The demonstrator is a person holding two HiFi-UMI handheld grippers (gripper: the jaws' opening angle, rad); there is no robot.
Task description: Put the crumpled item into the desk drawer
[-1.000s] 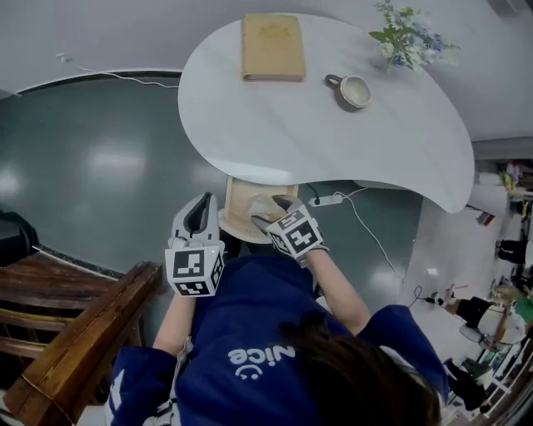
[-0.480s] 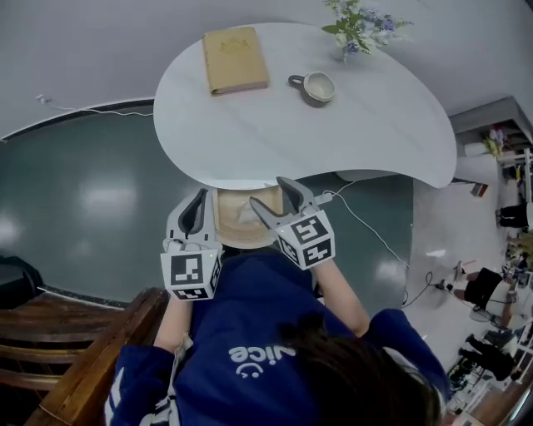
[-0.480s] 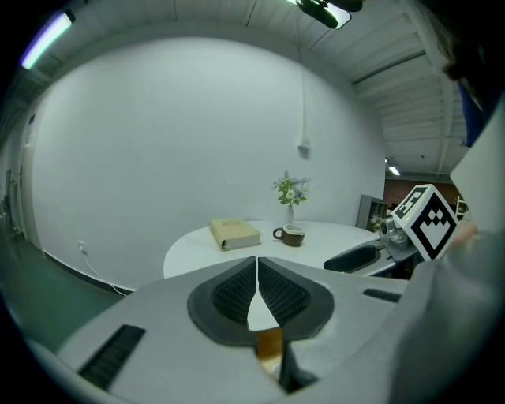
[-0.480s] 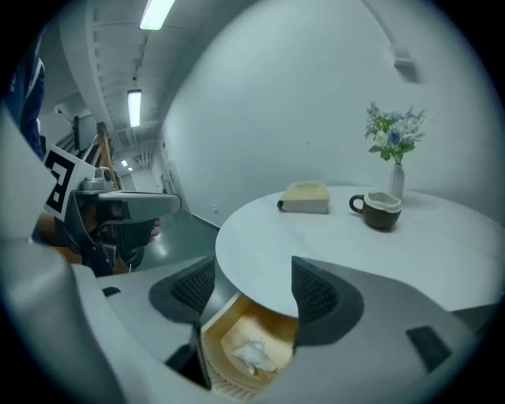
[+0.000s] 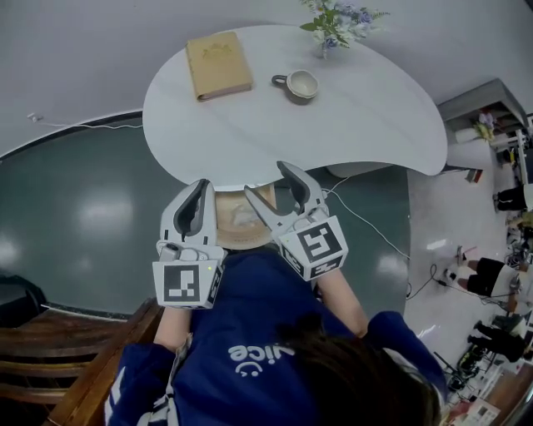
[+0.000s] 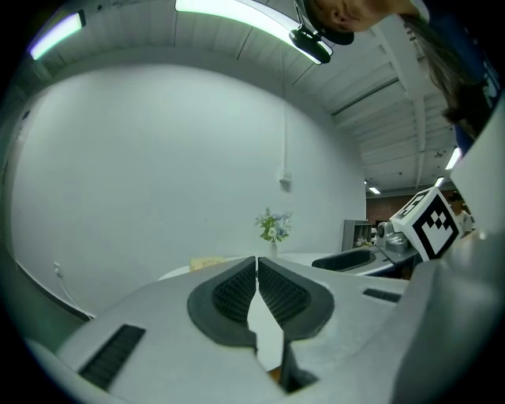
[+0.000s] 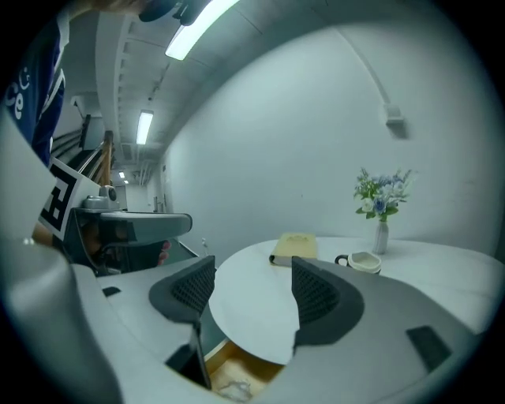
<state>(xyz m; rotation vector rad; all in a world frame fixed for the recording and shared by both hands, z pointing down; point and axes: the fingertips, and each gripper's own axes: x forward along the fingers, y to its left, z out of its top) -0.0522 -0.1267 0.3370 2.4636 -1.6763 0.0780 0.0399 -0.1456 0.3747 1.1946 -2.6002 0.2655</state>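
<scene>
**Status.** The crumpled item (image 5: 242,218) lies inside the open drawer (image 5: 226,239), which projects from under the table (image 5: 250,133) toward the person at 6 o'clock. In the right gripper view the crumpled item (image 7: 230,387) shows pale against the wooden drawer (image 7: 211,368) floor, below the jaws and touched by neither. Placement appears done; closing the drawer is the likely remaining step.

**Claw state.**
- Right gripper (image 5: 268,187): released, jaws wide apart, nothing between them. It hangs above the drawer's 3 o'clock side.
- Left gripper (image 5: 198,190): clenched, pads pressed together on nothing. It sits at the drawer's 9 o'clock side.

**Hazards.**
- If the crumpled item stands taller than the drawer wall, it may snag on the table underside when the drawer is pushed in. Its height cannot be judged here.
- The spread right jaws point toward the table edge at 12 o'clock; a forward push could strike it.
- An off-centre push from one side may skew the drawer.

**Clearance.**
- 12 o'clock: blocked by the table edge.
- 6 o'clock: the person's body is close behind both grippers.
- 9 o'clock: open floor.
- 3 o'clock: a cable (image 5: 365,223) runs across the floor near the drawer.
- The book (image 5: 218,65), mug (image 5: 301,85) and flowers (image 5: 333,18) stand well apart on the far tabletop.
</scene>
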